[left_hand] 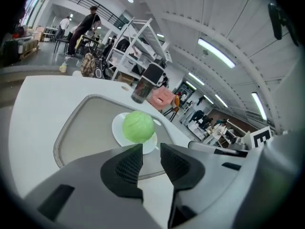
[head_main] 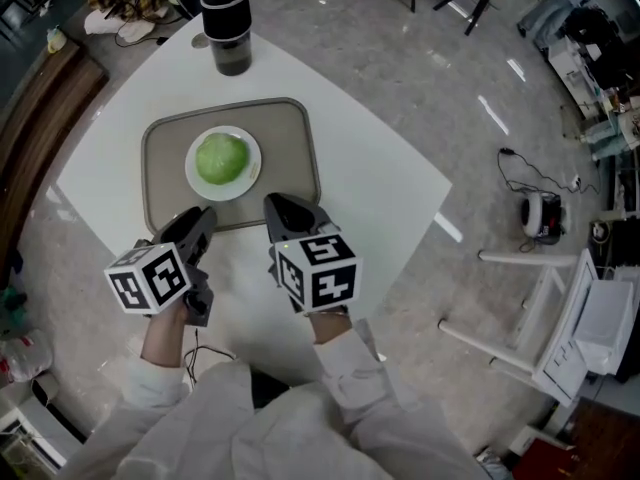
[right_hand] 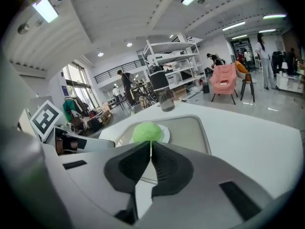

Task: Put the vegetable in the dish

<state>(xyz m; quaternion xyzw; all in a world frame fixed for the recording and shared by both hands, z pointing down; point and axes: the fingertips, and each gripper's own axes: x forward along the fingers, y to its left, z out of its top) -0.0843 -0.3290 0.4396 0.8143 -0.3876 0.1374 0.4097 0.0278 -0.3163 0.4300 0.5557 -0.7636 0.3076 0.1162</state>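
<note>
Pale polished stone floor (head_main: pixel 400 78) around a white square surface (head_main: pixel 385 183), curved wooden bench (head_main: pixel 40 138) beyond its left corner, white metal frame (head_main: pixel 530 260) on the floor to its right, pink armchair (right_hand: pixel 224 80), white shelving (right_hand: pixel 174 56), ceiling strip lights (left_hand: pixel 217 54), tall windows (right_hand: pixel 76 82)

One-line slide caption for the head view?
The green vegetable sits on the white dish in the grey tray; left gripper and right gripper hover empty by the tray's near edge.

The vegetable (head_main: pixel 221 158) is coloured pale green, the dish (head_main: pixel 251 176) white, the tray (head_main: pixel 292 140) greyish beige and the table (head_main: pixel 385 183) white. The flask (head_main: pixel 226 20) is finished in black. The left gripper (left_hand: pixel 151 149) and right gripper (right_hand: pixel 151 146) are moulded in dark grey, their cubes (head_main: pixel 148 277) patterned with black-and-white squares.
</note>
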